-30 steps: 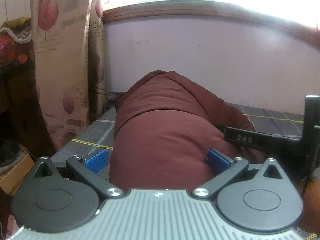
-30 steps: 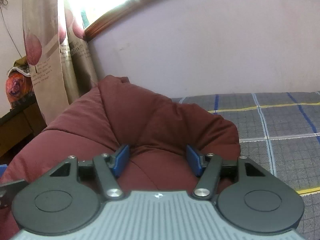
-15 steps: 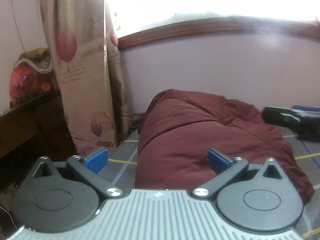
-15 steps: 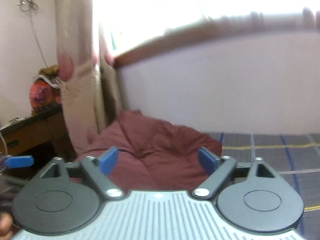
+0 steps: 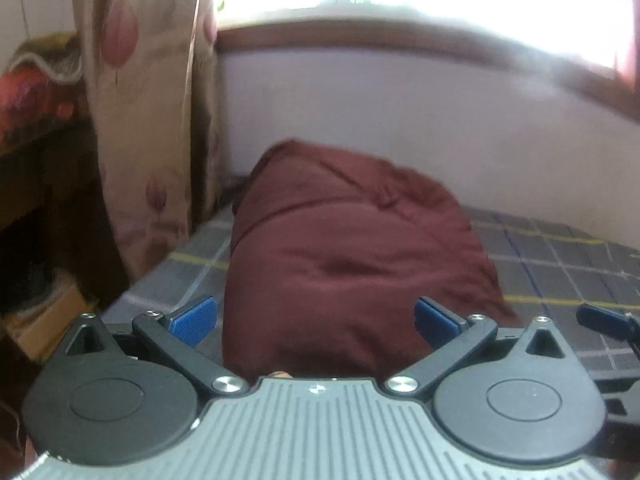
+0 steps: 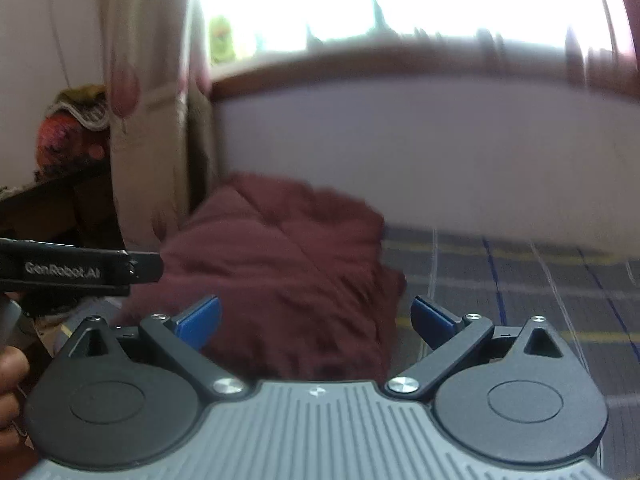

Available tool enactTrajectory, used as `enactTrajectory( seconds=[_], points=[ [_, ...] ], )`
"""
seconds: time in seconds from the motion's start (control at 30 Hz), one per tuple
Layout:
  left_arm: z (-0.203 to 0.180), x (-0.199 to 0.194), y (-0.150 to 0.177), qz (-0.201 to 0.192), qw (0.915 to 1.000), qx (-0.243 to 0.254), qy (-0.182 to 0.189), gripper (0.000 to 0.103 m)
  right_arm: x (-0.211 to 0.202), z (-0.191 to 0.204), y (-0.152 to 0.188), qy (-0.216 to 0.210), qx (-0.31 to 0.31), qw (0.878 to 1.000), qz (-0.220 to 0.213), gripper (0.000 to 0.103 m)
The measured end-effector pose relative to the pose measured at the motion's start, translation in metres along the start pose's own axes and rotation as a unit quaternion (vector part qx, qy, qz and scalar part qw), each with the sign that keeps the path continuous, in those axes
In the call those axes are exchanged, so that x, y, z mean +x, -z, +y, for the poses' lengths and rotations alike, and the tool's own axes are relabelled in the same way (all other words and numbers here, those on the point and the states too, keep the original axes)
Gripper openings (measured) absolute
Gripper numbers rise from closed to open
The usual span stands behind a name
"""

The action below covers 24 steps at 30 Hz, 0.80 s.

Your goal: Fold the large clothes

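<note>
Lying folded on checked bedcover (image 5: 560, 264): maroon garment (image 5: 352, 256); left gripper (image 5: 316, 320), right gripper (image 6: 316, 320) fingers spread, empty, right's just widened.

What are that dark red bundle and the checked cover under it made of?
The maroon garment looks like soft, matte woven cloth, perhaps padded: it bulges and creases in rounded folds with no shine. The grey checked bed cover seems a thin, flat woven fabric with yellow and blue lines; blur hides whether they are printed or woven in.
</note>
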<state>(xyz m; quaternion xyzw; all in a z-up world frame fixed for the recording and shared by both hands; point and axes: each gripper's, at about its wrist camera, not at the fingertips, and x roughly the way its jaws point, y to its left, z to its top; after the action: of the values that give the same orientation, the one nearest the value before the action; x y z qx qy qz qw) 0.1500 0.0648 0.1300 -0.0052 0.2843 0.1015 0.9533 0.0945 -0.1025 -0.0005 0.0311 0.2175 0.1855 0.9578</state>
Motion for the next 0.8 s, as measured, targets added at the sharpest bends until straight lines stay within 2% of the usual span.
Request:
enactTrajectory(
  seconds=[0.17, 0.27, 0.47, 0.8],
  points=[
    [0.007, -0.001, 0.012, 0.049, 0.9984, -0.02, -0.021, 0.103, -0.002, 0.006, 0.009, 0.027, 0.013, 0.997, 0.064, 0.102],
    [0.012, 0.001, 0.019, 0.082, 0.9958, -0.029, -0.028, 0.103, -0.002, 0.011, 0.015, 0.019, 0.001, 0.996, 0.092, 0.102],
    [0.018, 0.004, 0.038, 0.125, 0.9907, -0.04, -0.035, 0.103, 0.003, 0.019, 0.03, 0.03, -0.023, 0.99, 0.137, 0.102],
    [0.021, 0.011, 0.045, 0.143, 0.988, -0.04, -0.043, 0.103, 0.007, 0.016, 0.031, 0.031, -0.013, 0.989, 0.147, 0.102]
  ],
)
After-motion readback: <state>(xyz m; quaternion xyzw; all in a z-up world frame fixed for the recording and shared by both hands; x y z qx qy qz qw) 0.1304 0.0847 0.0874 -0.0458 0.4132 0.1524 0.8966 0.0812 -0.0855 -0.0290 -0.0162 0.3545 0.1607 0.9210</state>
